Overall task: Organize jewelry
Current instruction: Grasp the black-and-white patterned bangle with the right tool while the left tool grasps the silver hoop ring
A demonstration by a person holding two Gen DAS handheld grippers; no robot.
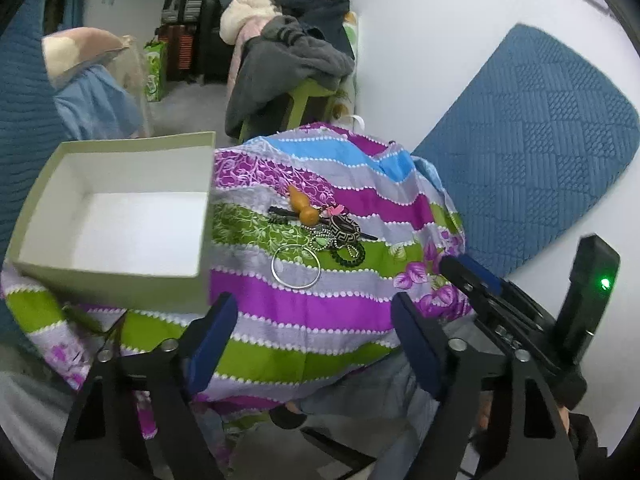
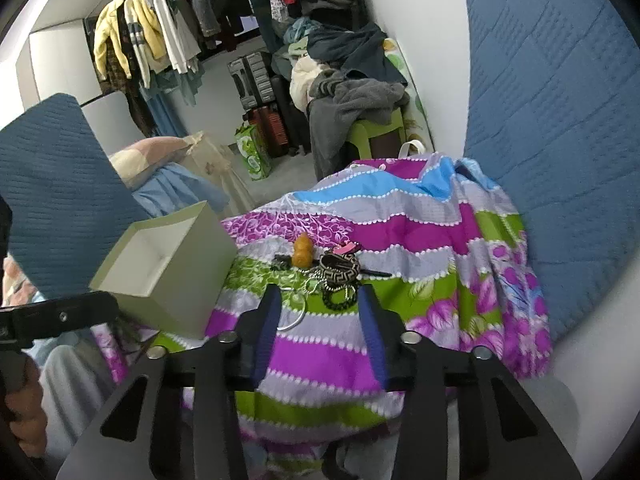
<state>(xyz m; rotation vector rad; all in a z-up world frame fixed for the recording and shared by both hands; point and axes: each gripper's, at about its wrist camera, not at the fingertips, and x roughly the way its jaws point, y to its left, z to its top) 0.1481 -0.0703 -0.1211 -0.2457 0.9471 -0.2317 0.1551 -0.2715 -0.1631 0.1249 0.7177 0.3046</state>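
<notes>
A pile of jewelry lies on the striped cloth (image 1: pixel 304 304): an orange gourd pendant (image 1: pixel 304 206), a black-and-gold patterned bangle (image 1: pixel 345 227), a silver bangle (image 1: pixel 296 266), a dark green hair coil (image 1: pixel 348 255) and bead chains. An open, empty white box (image 1: pixel 116 216) stands left of the pile. My left gripper (image 1: pixel 312 316) is open and empty, short of the silver bangle. My right gripper (image 2: pixel 320 300) is open and empty, its fingertips (image 2: pixel 273 300) just short of the pile, the gourd (image 2: pixel 303 255), patterned bangle (image 2: pixel 340 268) and box (image 2: pixel 160 268) ahead. The right gripper also shows in the left wrist view (image 1: pixel 472 276).
A blue quilted cushion (image 1: pixel 532 152) leans on the white wall at right. Behind the cloth a green stool (image 2: pixel 376 128) carries heaped clothes. Suitcases (image 2: pixel 260 88), a green bag (image 2: pixel 252 152) and hanging clothes stand farther back. Another blue cushion (image 2: pixel 56 184) is at left.
</notes>
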